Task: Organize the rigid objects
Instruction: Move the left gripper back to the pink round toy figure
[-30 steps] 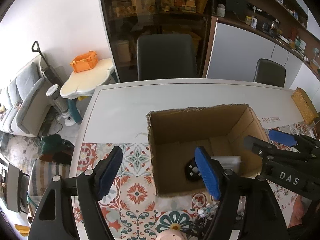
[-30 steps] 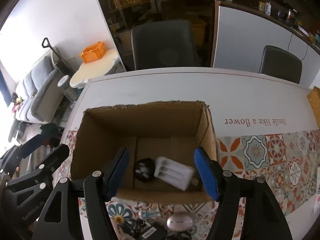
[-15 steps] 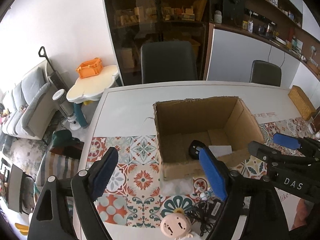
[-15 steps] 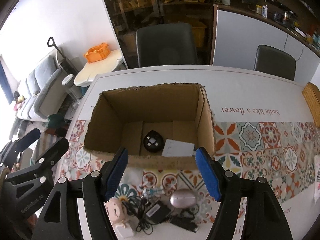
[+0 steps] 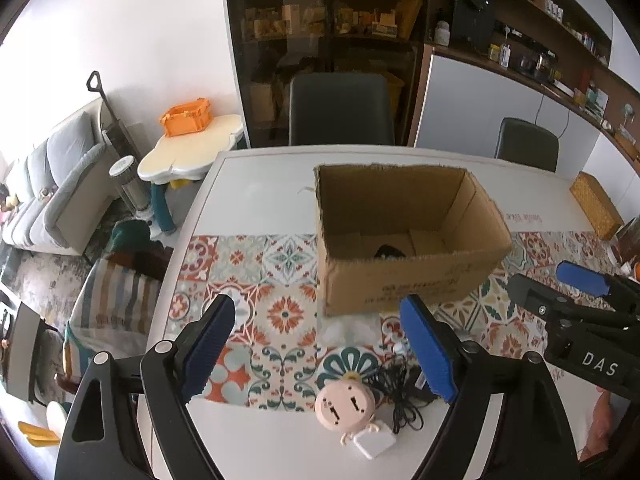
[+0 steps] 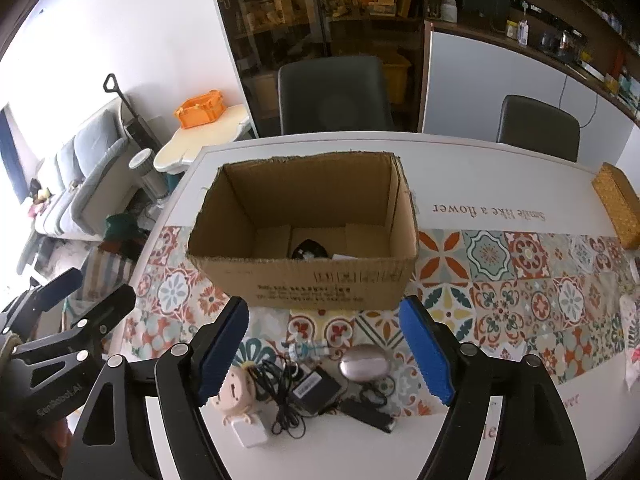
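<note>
On the tiled mat I see the brown cardboard box [image 6: 320, 280], open-topped, printed front; both grippers [image 6: 322, 344] gape, jaws just widened, nothing between.

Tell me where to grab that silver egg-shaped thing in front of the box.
Take the silver pebble-shaped case across its narrow middle, coming down from above with the right tongs. It lies flat with its long axis sideways, and cables crowd its left side.

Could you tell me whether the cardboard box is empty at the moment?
Not empty: the cardboard box holds a black round object and something white on its floor.
</note>
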Motion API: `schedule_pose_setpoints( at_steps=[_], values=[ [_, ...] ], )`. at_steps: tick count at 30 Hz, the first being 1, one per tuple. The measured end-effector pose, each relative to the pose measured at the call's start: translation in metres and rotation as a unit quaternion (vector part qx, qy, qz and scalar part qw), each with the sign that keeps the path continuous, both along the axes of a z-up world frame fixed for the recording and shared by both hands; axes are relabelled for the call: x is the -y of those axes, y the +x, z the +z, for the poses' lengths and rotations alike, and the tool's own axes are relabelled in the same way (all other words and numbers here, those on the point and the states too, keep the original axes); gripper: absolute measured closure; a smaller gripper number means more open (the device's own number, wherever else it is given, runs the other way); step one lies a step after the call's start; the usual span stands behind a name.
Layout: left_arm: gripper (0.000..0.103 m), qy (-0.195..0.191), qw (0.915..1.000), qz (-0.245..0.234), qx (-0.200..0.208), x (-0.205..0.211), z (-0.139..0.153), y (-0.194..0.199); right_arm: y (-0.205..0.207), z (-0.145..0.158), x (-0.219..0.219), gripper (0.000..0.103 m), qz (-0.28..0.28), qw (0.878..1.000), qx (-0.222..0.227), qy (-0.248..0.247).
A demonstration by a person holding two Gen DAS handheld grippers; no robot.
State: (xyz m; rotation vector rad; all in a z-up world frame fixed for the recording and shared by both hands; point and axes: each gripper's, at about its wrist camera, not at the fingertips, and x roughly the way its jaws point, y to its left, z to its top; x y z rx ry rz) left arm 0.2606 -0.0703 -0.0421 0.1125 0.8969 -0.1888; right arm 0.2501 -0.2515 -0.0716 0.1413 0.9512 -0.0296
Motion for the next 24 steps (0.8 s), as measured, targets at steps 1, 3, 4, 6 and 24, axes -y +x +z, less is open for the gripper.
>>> schedule_pose_setpoints(
  at_steps=[1, 3, 4, 6, 24],
  values=[
    [0.018, 0.001, 1.0000, 0.000, -0.003, 0.000, -0.002, -0.002, -0.003, -0.001, -0.001, 0.025, 0.001, 1.000, -0.001, -0.001],
    [0.018, 0.003, 1.0000, 0.002, -0.008, -0.002, -0.007, -0.007, -0.006, -0.004, -0.002, 0.025, 0.005, 1.000, -0.004, -0.002],
    [0.018, 0.003, 0.9999, 0.002, -0.013, -0.003, -0.010, -0.009, -0.009, -0.006, -0.003, 0.025, 0.005, 1.000, -0.006, -0.003],
    [0.018, 0.002, 0.9998, 0.002, -0.019, -0.004, -0.014, -0.013, -0.014, -0.010, -0.004, 0.025, 0.006, 1.000, -0.009, -0.003],
    [0.018, 0.009, 0.9951, -0.014, -0.098, 0.005, -0.070, -0.032, -0.037, -0.063, -0.007, 0.025, 0.007, 0.997, -0.073, 0.013]
  ],
)
